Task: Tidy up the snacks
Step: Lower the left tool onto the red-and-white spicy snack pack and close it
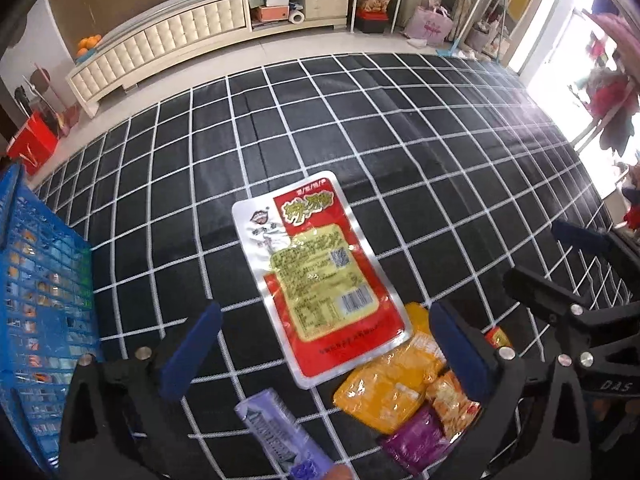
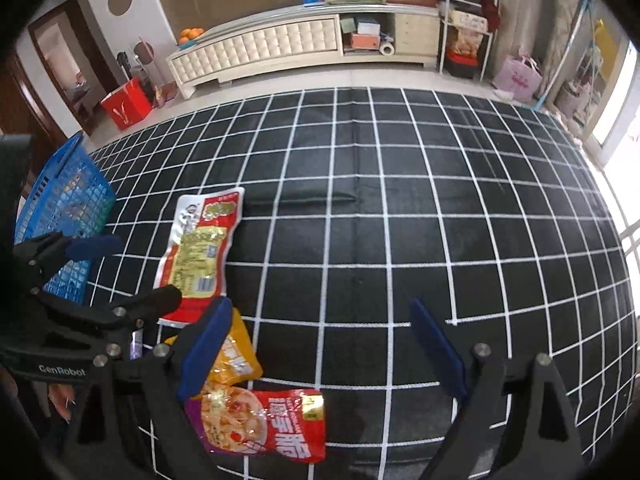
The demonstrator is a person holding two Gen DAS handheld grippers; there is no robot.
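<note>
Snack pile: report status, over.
Both claws open, empty: left claw, right claw. Flat red-and-silver foil snack packet lies outside blue plastic basket. Nothing blocking.

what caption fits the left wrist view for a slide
Open left hand-held gripper poised over a red snack packet on the grid cloth, blue basket alongside.

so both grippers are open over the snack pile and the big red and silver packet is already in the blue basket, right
Not quite. The big red and silver packet is not in the blue basket; it lies flat on the black checked cloth, beside the basket, as the left wrist view shows. The left gripper and right gripper are indeed open.
</note>
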